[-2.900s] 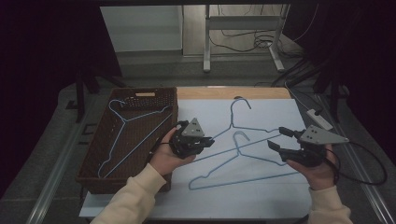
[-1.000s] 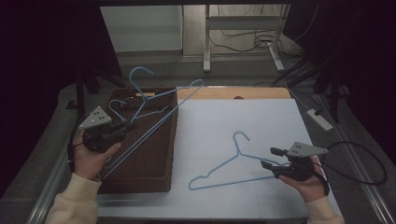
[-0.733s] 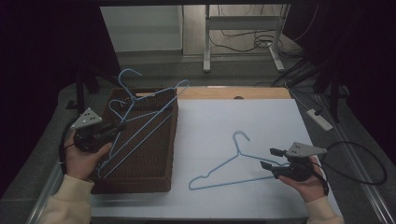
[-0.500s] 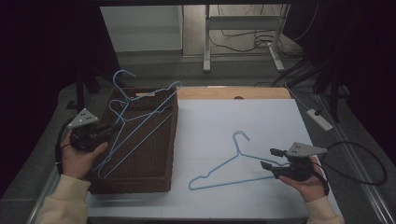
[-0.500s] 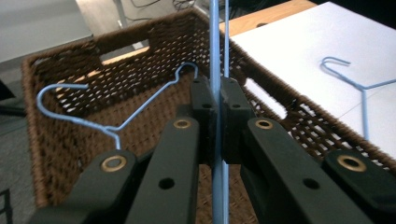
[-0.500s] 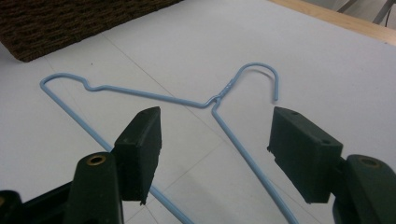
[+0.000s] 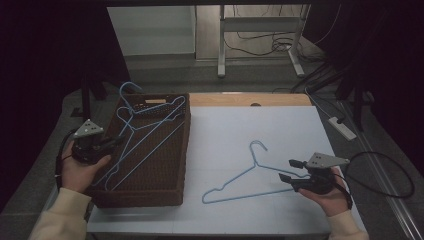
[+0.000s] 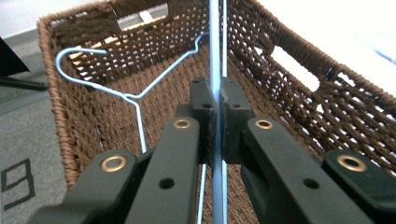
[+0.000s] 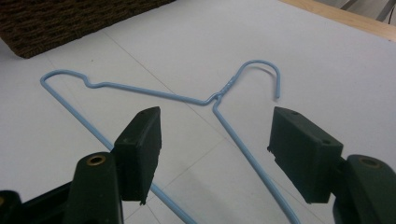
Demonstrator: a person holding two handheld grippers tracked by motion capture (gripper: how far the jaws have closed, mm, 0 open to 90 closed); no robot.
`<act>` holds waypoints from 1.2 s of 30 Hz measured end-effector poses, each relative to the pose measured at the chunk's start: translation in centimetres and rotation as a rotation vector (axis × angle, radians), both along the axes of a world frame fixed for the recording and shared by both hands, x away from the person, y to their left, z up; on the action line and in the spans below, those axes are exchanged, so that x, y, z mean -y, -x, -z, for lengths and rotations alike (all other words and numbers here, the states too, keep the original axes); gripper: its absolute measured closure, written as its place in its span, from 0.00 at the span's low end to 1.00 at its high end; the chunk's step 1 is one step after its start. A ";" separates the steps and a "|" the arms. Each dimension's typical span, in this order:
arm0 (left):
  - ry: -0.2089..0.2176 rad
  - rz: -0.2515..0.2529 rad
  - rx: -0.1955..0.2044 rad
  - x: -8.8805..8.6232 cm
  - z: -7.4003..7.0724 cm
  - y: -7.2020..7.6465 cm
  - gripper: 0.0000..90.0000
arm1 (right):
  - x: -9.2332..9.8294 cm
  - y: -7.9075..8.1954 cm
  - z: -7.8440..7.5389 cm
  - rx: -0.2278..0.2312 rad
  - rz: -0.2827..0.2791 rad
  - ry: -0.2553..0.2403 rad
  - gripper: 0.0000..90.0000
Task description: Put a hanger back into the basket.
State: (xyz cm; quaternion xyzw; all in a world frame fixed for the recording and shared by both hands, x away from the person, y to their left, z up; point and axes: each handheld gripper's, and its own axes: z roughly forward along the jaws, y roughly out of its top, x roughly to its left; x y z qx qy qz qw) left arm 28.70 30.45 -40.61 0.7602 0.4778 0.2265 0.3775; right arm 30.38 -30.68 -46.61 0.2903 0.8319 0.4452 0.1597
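While clamped on a blue wire hanger (image 7: 145,131) over the wicker basket (image 7: 182,150), left gripper (image 7: 111,143). Right gripper (image 7: 289,170): jaws apart astride a second hanger (image 7: 245,175) on the white table (image 7: 280,125).

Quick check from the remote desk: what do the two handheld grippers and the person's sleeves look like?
Both the left gripper and right gripper have black bodies, black jaws with brass-coloured rivets, a grey three-cornered plate on top and a trailing black cable. The sleeves are cream-coloured.

We are counting three blue wire hangers: two at the left, over the one brown wicker basket (image 7: 170,155) — a held one (image 7: 150,145) and another (image 7: 131,107) — and one (image 7: 250,175) lying on the white table (image 7: 280,130) to the right. We are also seeing two grippers.
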 end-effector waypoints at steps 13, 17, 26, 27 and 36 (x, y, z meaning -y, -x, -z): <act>-0.024 0.027 -0.054 2.1 1.6 -1.7 0.96 | 0.1 0.0 0.1 -0.008 -0.011 -0.004 0.39; -0.037 0.034 -0.073 2.5 2.0 -2.0 0.96 | 0.1 0.0 0.1 -0.010 -0.012 -0.002 0.39; -0.057 0.040 -0.150 2.4 3.5 -2.8 0.96 | 0.3 -0.1 0.1 -0.009 -0.007 -0.001 0.39; -0.057 0.040 -0.151 2.4 3.6 -2.8 0.96 | 0.2 -0.1 0.2 -0.010 -0.009 0.000 0.39; -0.046 -0.031 -0.210 1.3 4.5 -3.4 0.96 | 0.1 -0.1 0.3 -0.019 -0.016 0.009 0.39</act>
